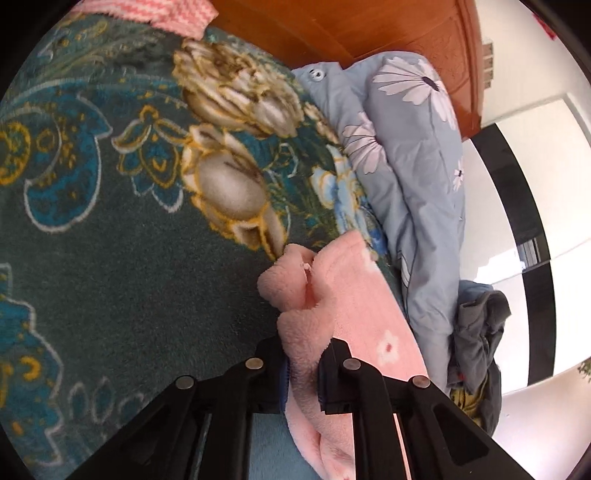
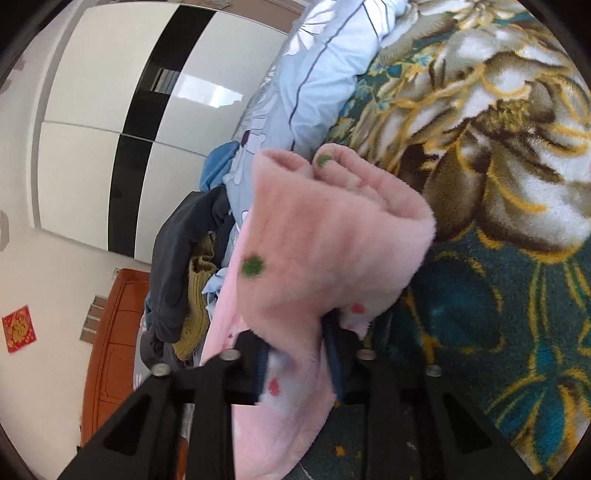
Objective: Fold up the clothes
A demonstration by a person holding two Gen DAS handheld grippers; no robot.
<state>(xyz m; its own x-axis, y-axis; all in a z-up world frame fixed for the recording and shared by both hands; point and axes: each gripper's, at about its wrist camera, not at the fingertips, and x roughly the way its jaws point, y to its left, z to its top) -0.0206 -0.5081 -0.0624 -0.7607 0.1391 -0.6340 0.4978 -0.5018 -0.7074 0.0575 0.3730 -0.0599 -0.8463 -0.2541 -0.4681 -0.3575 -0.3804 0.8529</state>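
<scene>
A pink fleece garment (image 1: 332, 302) with small white flowers lies bunched over the dark teal floral blanket (image 1: 110, 240). My left gripper (image 1: 303, 363) is shut on a thick fold of it, which rises between the black fingers. In the right wrist view the same pink fleece garment (image 2: 325, 243), dotted green and red, hangs folded over my right gripper (image 2: 295, 354), which is shut on its edge. The fleece hides both pairs of fingertips.
A light blue flowered duvet (image 1: 417, 166) is heaped beside the blanket. Dark grey and mustard clothes (image 1: 476, 350) are piled past it. A wooden headboard (image 1: 369, 26) and a white and black wardrobe (image 2: 122, 122) stand behind. A pink zigzag cloth (image 1: 162, 14) lies at the blanket's far edge.
</scene>
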